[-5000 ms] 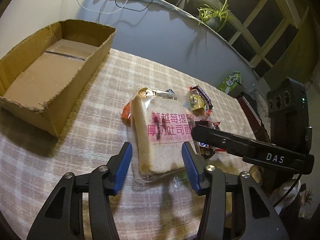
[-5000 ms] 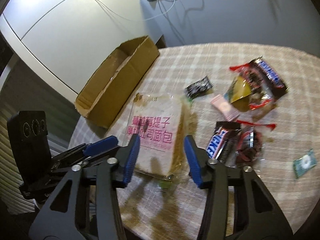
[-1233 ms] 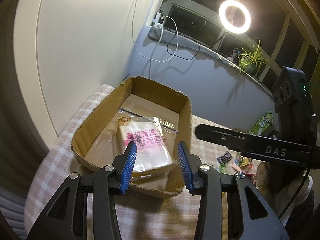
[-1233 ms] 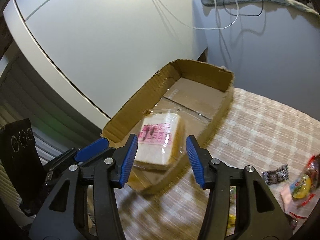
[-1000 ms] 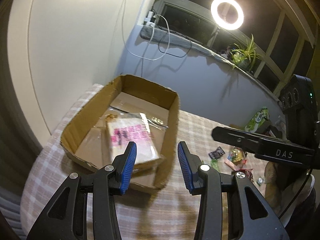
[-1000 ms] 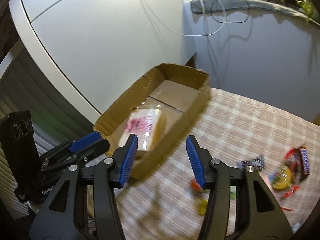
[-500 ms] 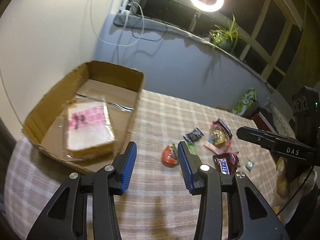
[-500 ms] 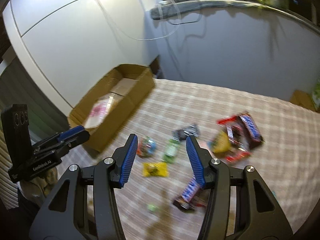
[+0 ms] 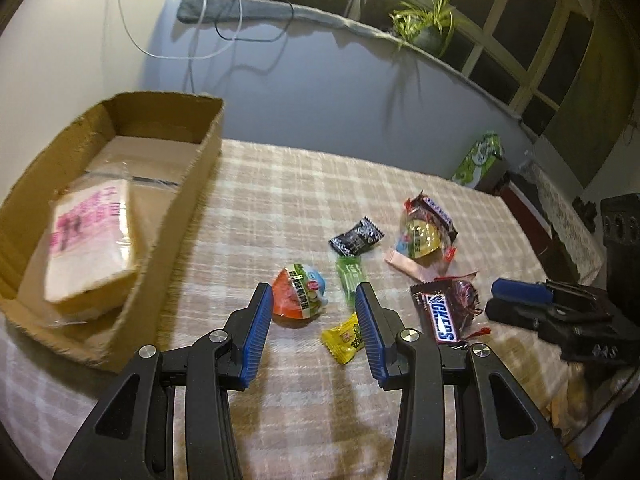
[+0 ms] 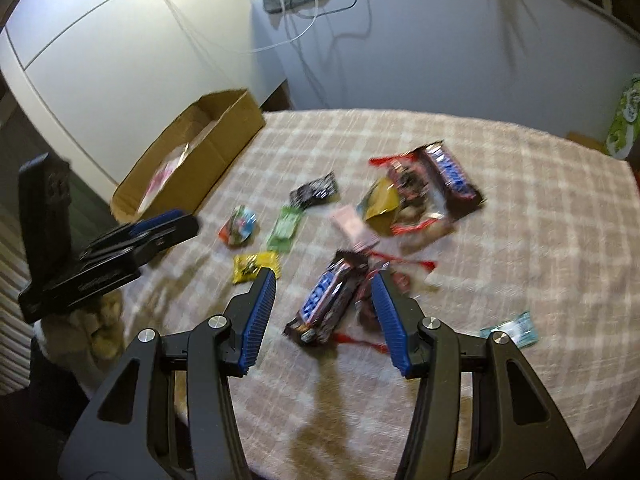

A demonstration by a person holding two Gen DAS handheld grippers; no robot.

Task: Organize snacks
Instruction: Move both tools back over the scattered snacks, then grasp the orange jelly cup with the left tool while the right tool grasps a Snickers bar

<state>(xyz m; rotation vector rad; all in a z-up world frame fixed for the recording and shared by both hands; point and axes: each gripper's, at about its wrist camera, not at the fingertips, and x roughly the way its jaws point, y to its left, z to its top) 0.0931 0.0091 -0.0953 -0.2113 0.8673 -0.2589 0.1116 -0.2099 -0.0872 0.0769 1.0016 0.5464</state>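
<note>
Bread pack (image 9: 90,244) is left in the box (image 9: 192,184); both grippers are swung back to the snacks.
Left gripper (image 9: 310,334) and right gripper (image 10: 325,318) are held half open and empty; the chocolate bar (image 10: 326,304) at 12 o'clock could be pinched together with the red wrapper (image 10: 380,284) touching it.

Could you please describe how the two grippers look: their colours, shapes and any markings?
Both grippers, left and right, look the same: black plastic arms with triangular cut-outs and round silver screws, each ending in two blue ribbed pads. Seen from the side, each carries a black box-shaped camera block on top. The white lettering on the body is too blurred to read. No cables, hands or sleeves are clearly visible.
</note>
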